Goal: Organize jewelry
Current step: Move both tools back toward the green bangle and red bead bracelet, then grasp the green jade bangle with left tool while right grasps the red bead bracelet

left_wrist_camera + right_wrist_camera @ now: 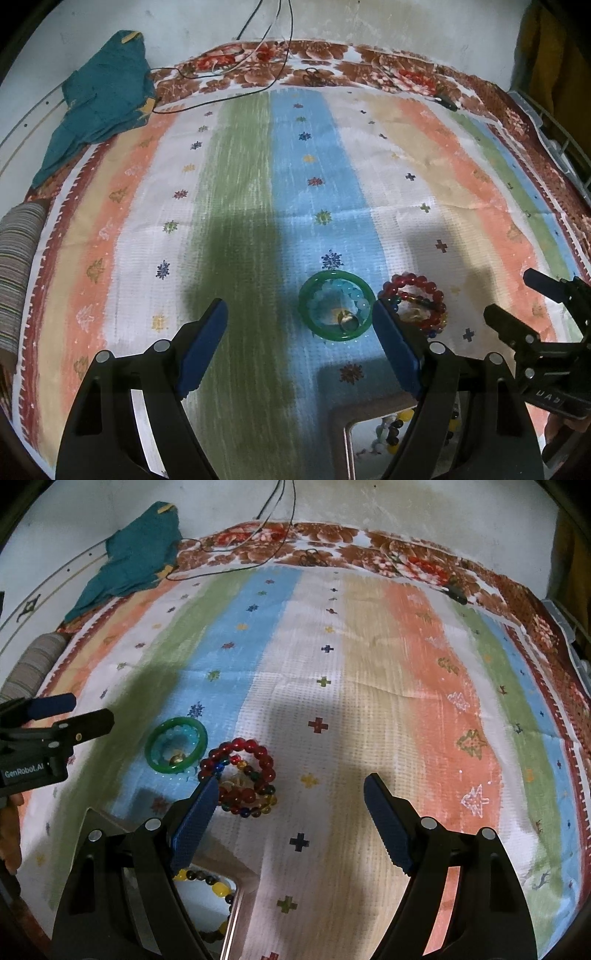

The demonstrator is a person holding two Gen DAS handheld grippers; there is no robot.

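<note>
Left gripper (pixel 300 325): jaws spread wide, nothing between the blue ribbed pads (pixel 201 347); hovering over the cloth. Right gripper (pixel 291 805): likewise spread and empty.

Striped woven cloth (pixel 240 192), coarse waffle texture, bands of green, blue, white, tan and orange with small stitched crosses and stars; floral brown-red border at the far edge.

Green bangle (pixel 334 305): smooth, glossy, translucent ring lying flat just ahead of the left gripper, between its fingertips and nearer the right-hand pad. Inside it, a pale blue beaded bracelet (pixel 352 293) of round frosted beads curls along the inner wall, and a small gold ring (pixel 349 320) rests at the near side.

Red beaded bracelet (pixel 240 764): round glassy red beads, coiled with a string of mixed blue, amber and green beads (pixel 258 805); sits just beside the bangle, touching or nearly so. In the right wrist view it lies just ahead of that gripper's left-hand pad.

Box (pixel 221 915) with a metallic rim, below the right gripper's left finger, holds yellow and dark round beads (pixel 218 888).

Crumpled teal cloth (pixel 103 99) far left; thin black wires (pixel 258 44) far ahead.
</note>
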